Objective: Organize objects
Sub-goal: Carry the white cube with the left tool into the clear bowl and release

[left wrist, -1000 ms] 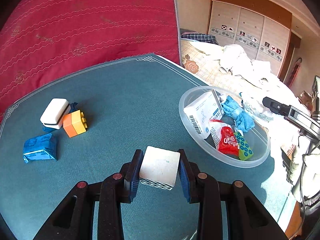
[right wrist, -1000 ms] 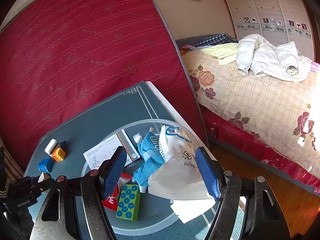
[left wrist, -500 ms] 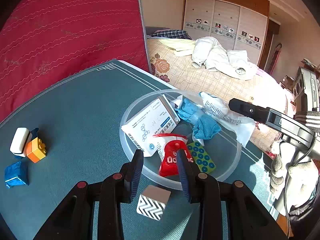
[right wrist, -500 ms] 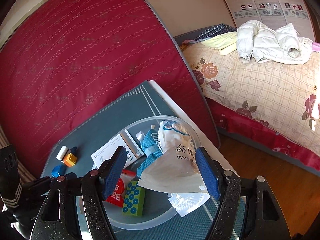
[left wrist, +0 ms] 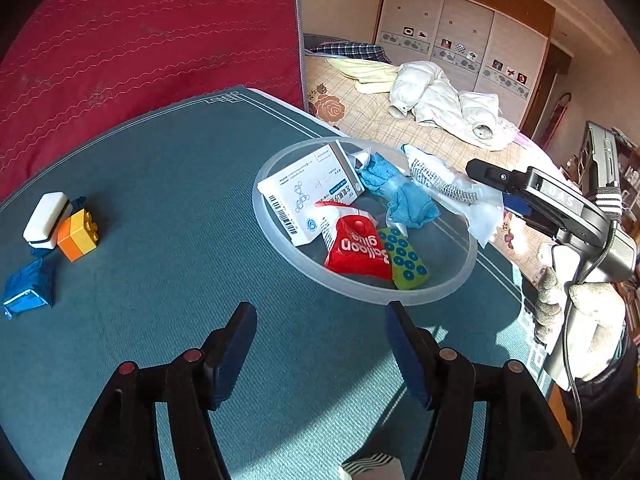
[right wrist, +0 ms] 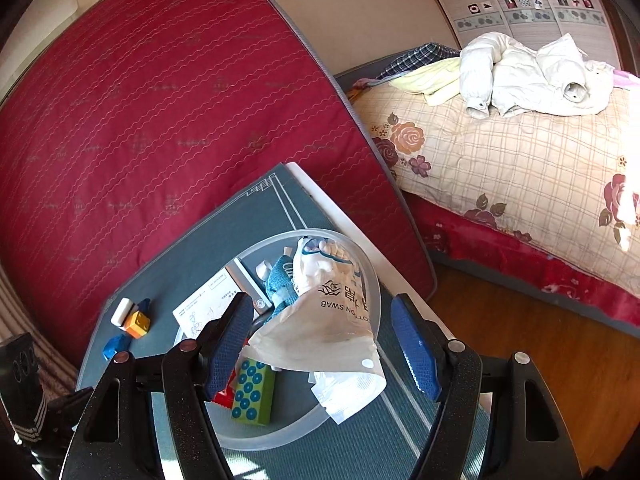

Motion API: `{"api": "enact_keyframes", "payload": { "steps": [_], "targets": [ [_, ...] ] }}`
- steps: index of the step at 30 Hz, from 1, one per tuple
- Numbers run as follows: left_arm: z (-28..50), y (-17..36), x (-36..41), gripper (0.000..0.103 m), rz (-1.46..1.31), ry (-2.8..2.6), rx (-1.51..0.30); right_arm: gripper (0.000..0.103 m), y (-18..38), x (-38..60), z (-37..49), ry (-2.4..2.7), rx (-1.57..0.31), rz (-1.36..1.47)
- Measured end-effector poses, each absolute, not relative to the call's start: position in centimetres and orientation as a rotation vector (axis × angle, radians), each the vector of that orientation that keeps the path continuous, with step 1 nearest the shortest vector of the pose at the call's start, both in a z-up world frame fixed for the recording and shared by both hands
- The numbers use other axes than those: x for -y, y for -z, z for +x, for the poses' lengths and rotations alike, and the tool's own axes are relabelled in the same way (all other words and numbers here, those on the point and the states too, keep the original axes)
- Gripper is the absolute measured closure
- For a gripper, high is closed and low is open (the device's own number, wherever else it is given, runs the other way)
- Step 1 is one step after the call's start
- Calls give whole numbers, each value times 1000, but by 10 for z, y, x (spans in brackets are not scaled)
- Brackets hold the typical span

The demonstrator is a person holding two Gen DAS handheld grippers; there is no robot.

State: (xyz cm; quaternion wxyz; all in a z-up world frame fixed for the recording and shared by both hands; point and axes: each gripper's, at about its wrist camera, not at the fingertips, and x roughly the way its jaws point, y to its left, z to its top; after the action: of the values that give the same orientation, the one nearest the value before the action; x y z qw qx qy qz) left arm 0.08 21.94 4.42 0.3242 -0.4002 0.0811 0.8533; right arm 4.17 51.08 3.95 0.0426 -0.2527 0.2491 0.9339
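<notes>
- Your left gripper (left wrist: pixel 320 344) has just been opening; its jaws now stand apart with only bare teal mat between them, just short of the clear plastic bowl (left wrist: pixel 276 236).
- The zigzag-patterned cube (left wrist: pixel 372 468) it carried lies on the mat below the jaws, outside the bowl on its near side, at the bottom edge of the left wrist view. A second ago it was clamped between the pads; half a second ago it was already dropping clear.
- That is the relation to settle: the cube sits back toward you from the fingertips, the bowl ahead of them. You would likely need to draw back and down before regrasping.
- Your right gripper (right wrist: pixel 322 344) also stands apart, over the bowl's far side, straddling the cotton swab bag (right wrist: pixel 324 324) that drapes over the rim; the pads do not appear to press it.
- The left hand is clearly the nearer to the cube.
- Well to the left of the bowl wait the orange-yellow toy brick (left wrist: pixel 77 235), the white eraser-like block (left wrist: pixel 47 219) and the blue foil packet (left wrist: pixel 28 292).
</notes>
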Motion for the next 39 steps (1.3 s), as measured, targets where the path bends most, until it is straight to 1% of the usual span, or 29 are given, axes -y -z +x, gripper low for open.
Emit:
{"api": "enact_keyframes", "payload": {
  "steps": [3, 11, 16, 18, 20, 21, 25, 27, 29, 39],
  "targets": [
    [21, -43, -204, 33, -1065, -2220, -216, 31, -39, -509, 42, -2856, -760, -778],
    [71, -33, -200, 33, -1049, -2158, -341, 31, -43, -502, 48, -2859, -703, -771],
    [81, -17, -203, 34, -1085, -2124, -366, 31, -44, -500, 53, -2855, -690, -776],
    [86, -10, -203, 36, -1103, -2114, -376, 31, -44, -500, 55, -2852, -685, -776],
    [87, -5, -205, 43, -1118, -2110, -380, 31, -43, -500, 57, -2847, -682, -779],
    [87, -3, -205, 44, -1126, -2113, -379, 31, -42, -501, 57, -2845, -683, -781],
    [86, -2, -207, 64, -1120, -2134, -381, 31, -41, -501, 58, -2844, -683, -784],
    [84, -2, -208, 65, -1124, -2133, -371, 31, -41, -501, 58, -2844, -673, -782],
    [84, -3, -209, 72, -1122, -2133, -377, 31, -41, -500, 58, -2846, -664, -780],
    [64, -34, -213, 72, -1029, -2201, -342, 31, -37, -497, 54, -2857, -638, -801]
  ]
}}
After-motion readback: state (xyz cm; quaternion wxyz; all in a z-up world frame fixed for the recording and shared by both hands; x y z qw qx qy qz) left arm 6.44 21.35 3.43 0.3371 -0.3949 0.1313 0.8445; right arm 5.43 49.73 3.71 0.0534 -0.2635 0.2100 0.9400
